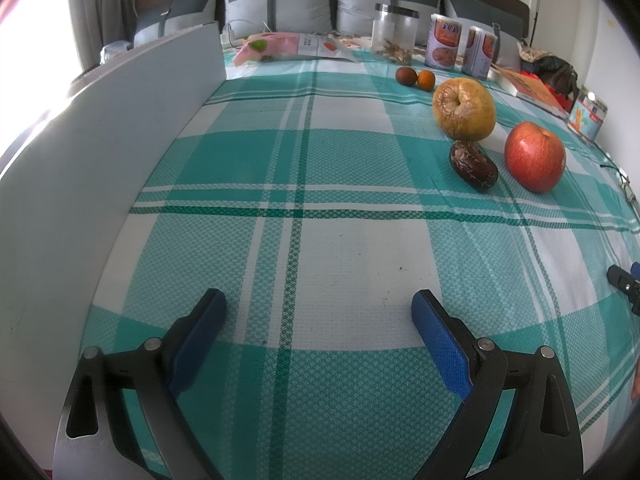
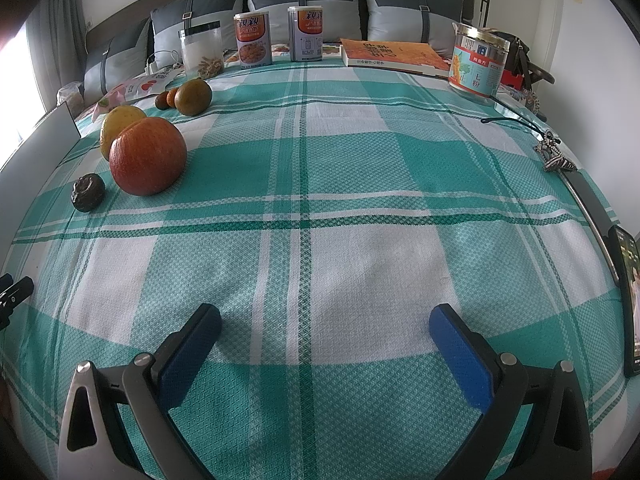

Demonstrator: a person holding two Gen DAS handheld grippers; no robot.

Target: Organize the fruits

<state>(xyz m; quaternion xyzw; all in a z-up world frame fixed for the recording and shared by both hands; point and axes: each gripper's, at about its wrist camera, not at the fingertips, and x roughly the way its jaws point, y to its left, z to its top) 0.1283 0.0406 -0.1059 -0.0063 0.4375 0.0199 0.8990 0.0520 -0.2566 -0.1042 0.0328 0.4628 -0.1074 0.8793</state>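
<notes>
I am at the start: no fruit is picked up yet. My left gripper and right gripper hang over bare checked cloth, jaws wide and empty. The apple, date and wrinkled yellow fruit cluster far right of my left gripper; next I should reach there.

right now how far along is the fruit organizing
Nothing looks done yet: the red apple, yellow pear, dark date and small oranges lie loose on the checked cloth. In hand: nothing; left gripper and right gripper hover open. All sorting remains.
</notes>
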